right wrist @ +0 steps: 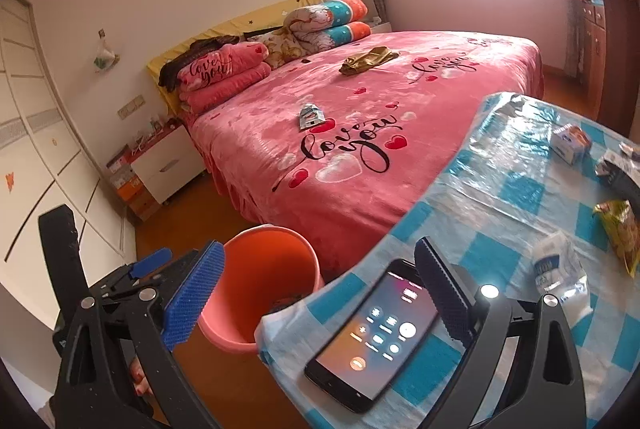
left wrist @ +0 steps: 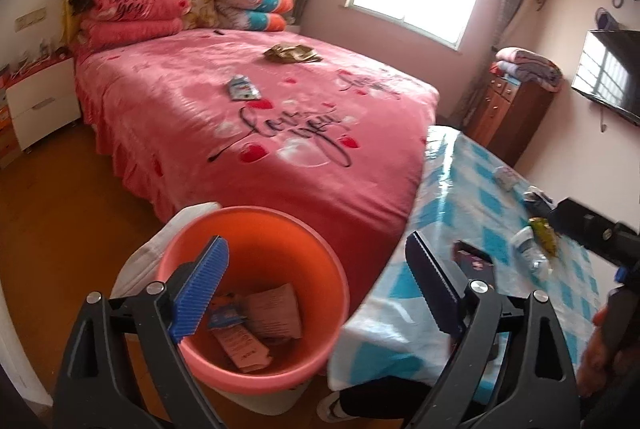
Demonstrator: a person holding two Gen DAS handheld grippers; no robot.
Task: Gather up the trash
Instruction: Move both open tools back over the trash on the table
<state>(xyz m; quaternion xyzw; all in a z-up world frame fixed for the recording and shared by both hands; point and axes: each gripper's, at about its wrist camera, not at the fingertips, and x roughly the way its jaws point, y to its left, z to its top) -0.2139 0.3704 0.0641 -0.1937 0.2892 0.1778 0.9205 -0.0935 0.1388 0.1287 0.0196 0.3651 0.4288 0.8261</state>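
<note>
An orange bucket (left wrist: 256, 293) stands on the floor between the bed and the table, with several wrappers (left wrist: 256, 325) inside. It also shows in the right wrist view (right wrist: 264, 289). My left gripper (left wrist: 316, 285) is open and empty, just above the bucket's rim. My right gripper (right wrist: 320, 293) is open and empty over the table's near corner. On the table lie a crushed plastic bottle (right wrist: 560, 277), a yellow-green snack bag (right wrist: 618, 233) and a small carton (right wrist: 570, 143). On the bed lie a blue-white wrapper (left wrist: 242, 87) and a crumpled gold wrapper (left wrist: 292, 53).
A lit phone (right wrist: 372, 333) lies on the blue checked tablecloth (right wrist: 500, 189) near the table corner. The pink bed (left wrist: 248, 125) fills the middle. A white nightstand (left wrist: 40, 105) is at left, a wooden dresser (left wrist: 508, 109) and a wall television (left wrist: 612, 73) at right.
</note>
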